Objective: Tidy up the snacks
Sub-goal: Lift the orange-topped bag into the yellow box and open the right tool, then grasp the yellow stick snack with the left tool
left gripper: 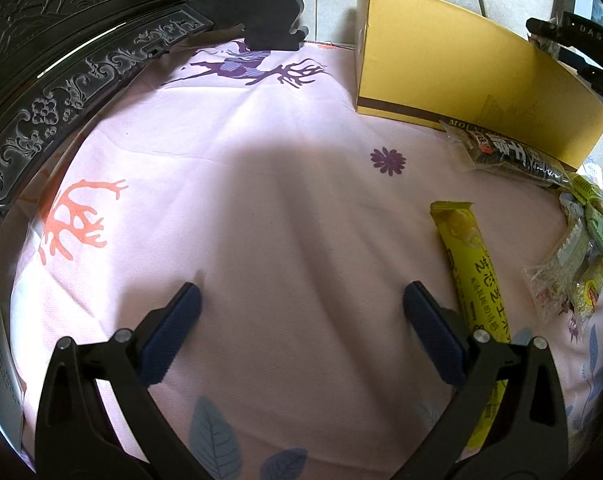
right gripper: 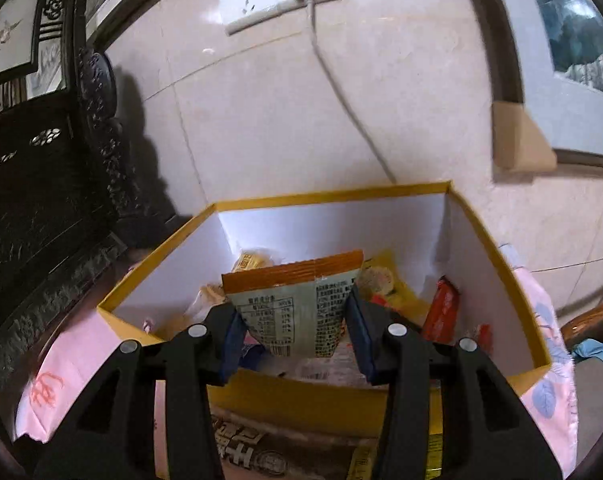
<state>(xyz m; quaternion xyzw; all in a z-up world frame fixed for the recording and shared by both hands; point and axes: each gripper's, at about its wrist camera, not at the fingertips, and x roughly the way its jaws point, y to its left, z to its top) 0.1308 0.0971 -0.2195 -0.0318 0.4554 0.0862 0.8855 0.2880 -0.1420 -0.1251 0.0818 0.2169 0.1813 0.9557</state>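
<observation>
An orange-topped snack packet is pinched by the right gripper above the open yellow box, where other snacks are seen, blurred. The left gripper is held spread over the pink cloth, a green-yellow bar beside it.

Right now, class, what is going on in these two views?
A person is sorting snacks into a yellow box. The right gripper holds an orange-topped snack packet over the open box, which already has snacks inside. The left gripper is open and empty above the pink cloth, beside a yellow-green snack bar.
</observation>
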